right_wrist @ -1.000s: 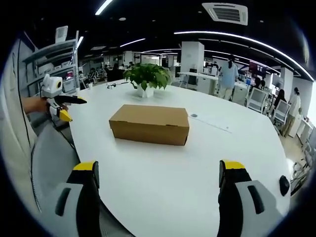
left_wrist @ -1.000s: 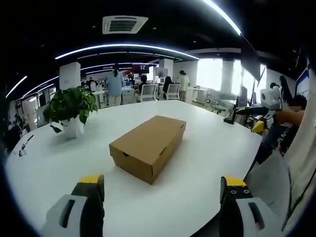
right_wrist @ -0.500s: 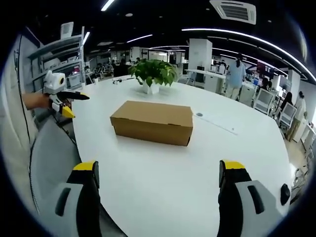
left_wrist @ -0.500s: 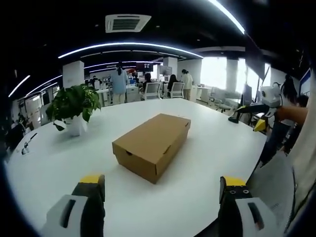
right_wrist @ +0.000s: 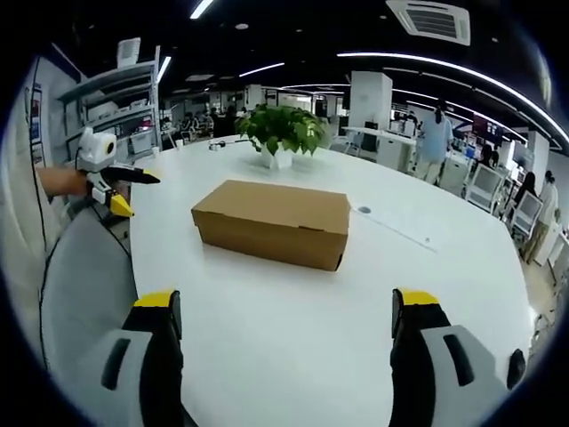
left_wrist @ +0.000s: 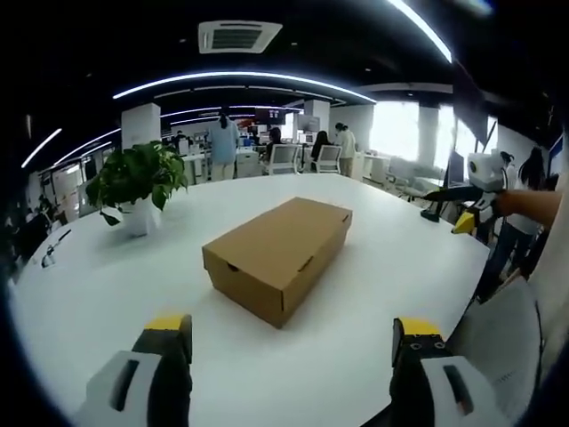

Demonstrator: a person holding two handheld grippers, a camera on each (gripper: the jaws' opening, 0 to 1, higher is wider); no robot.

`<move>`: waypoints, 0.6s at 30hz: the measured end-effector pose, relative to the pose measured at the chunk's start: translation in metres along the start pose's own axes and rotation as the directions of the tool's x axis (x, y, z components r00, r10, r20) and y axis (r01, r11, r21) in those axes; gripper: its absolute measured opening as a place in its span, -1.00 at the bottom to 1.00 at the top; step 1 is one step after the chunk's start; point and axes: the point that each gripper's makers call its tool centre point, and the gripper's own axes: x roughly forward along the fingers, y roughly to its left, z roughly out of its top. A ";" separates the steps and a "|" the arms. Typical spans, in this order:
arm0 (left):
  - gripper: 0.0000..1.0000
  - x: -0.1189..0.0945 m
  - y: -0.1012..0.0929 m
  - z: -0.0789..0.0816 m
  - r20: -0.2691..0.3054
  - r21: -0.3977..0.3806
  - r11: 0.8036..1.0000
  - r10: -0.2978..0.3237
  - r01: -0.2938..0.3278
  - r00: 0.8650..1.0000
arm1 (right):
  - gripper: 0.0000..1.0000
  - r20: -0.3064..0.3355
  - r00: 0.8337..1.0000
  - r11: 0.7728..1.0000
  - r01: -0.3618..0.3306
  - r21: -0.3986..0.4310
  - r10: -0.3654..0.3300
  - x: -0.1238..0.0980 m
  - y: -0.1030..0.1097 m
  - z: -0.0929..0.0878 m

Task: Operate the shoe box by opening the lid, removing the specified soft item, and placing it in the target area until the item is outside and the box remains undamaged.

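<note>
Both grippers (left_wrist: 289,342) (right_wrist: 289,325) spread wide, empty, short of closed shoe box (right_wrist: 271,222). Likely light, crushable cardboard; lift lid by front edge.

You are working in a large open-plan office: a broad white table (right_wrist: 293,338) with a potted plant (right_wrist: 281,133), rows of desks and swivel chairs (left_wrist: 284,158) where people stand and sit, metal shelving (right_wrist: 116,111), curved ceiling light strips (left_wrist: 240,80) and ceiling air-conditioning vents (left_wrist: 238,36).
</note>
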 end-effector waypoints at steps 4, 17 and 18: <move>0.83 0.008 -0.001 -0.004 -0.023 0.029 0.999 0.016 -0.015 1.000 | 0.83 0.009 1.000 1.000 -0.015 -0.012 0.015 0.009 -0.009 0.000; 0.66 0.040 0.004 -0.004 -0.031 0.018 0.997 0.078 -0.077 0.997 | 0.63 0.007 0.998 0.995 -0.069 -0.066 0.069 0.047 -0.037 0.003; 0.64 0.042 0.005 -0.004 -0.032 0.012 0.997 0.083 -0.082 0.996 | 0.62 0.010 0.997 0.995 -0.075 -0.069 0.076 0.051 -0.039 0.004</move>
